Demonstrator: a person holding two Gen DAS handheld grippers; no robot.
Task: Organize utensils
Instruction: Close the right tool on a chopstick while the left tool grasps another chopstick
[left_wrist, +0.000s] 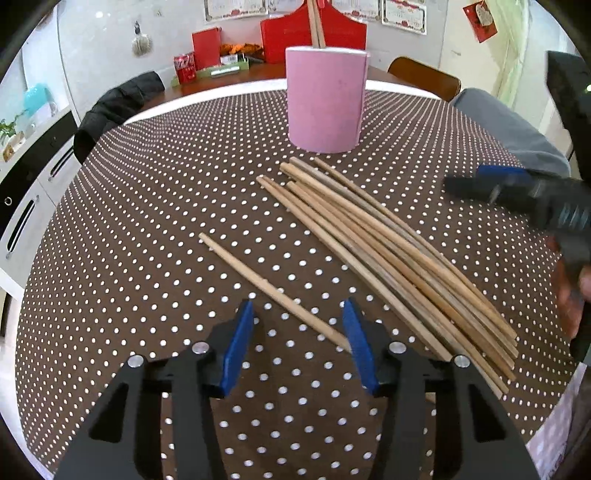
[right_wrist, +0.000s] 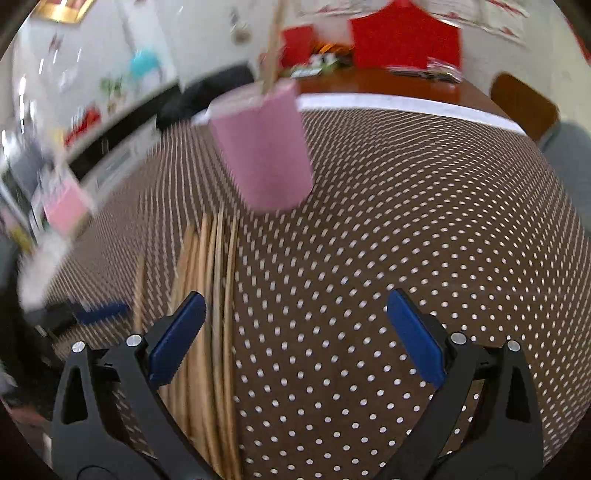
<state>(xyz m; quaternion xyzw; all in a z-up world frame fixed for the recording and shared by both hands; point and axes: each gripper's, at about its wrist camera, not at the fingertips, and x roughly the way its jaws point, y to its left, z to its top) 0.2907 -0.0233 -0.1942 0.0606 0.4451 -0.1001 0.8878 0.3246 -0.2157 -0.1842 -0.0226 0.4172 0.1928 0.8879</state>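
A single chopstick (left_wrist: 273, 288) is seen lying between the parted, untouching pads of the left gripper (left_wrist: 299, 343), its near end by the right pad, beside the chopstick pile (left_wrist: 391, 258).

Right wrist view: smeared all over, pink holder (right_wrist: 264, 147) and chopstick pile (right_wrist: 212, 295) soft-edged.
Single chopstick (left_wrist: 273, 291): near end slips behind the left gripper's (left_wrist: 299, 347) right pad.
Right gripper (left_wrist: 517, 195): blurred, cut by the frame's right edge.
Chopsticks in holder (left_wrist: 317, 26): tops cropped.
Wall certificates (left_wrist: 402, 14): print unreadable.
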